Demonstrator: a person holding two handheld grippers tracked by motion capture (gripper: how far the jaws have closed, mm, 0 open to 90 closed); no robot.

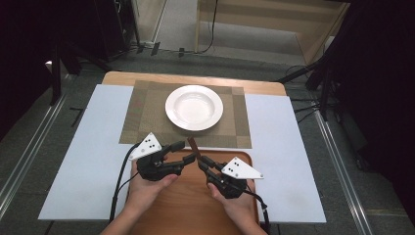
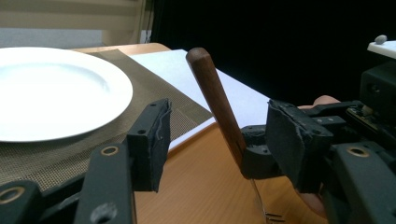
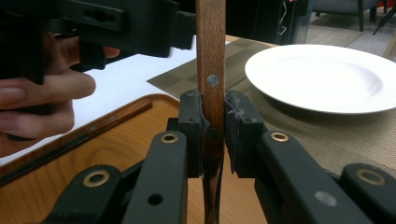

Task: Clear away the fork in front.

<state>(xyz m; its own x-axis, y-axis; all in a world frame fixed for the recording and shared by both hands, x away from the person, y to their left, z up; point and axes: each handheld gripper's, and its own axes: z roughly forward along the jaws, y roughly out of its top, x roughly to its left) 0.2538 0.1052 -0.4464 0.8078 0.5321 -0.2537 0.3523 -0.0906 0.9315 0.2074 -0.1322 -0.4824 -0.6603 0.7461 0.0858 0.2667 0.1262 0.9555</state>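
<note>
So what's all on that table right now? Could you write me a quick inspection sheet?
Surface: white table, woven placemat, wooden tray at the near edge.
Job's things: wooden-handled fork, upright over the tray; empty white plate on the placemat.
Clutter: nothing seen.
Grippers: right gripper clamps the fork's handle; left gripper stands around the handle, pads apart from it.
Cables: black cable trails from the left gripper.
Surroundings: grey floor, dark stands.

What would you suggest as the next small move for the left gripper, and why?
Probably close the left gripper on the fork's wooden handle. The right gripper clamps the fork upright over the tray, and the handle stands between the left jaws, whose pads do not yet press it.
</note>
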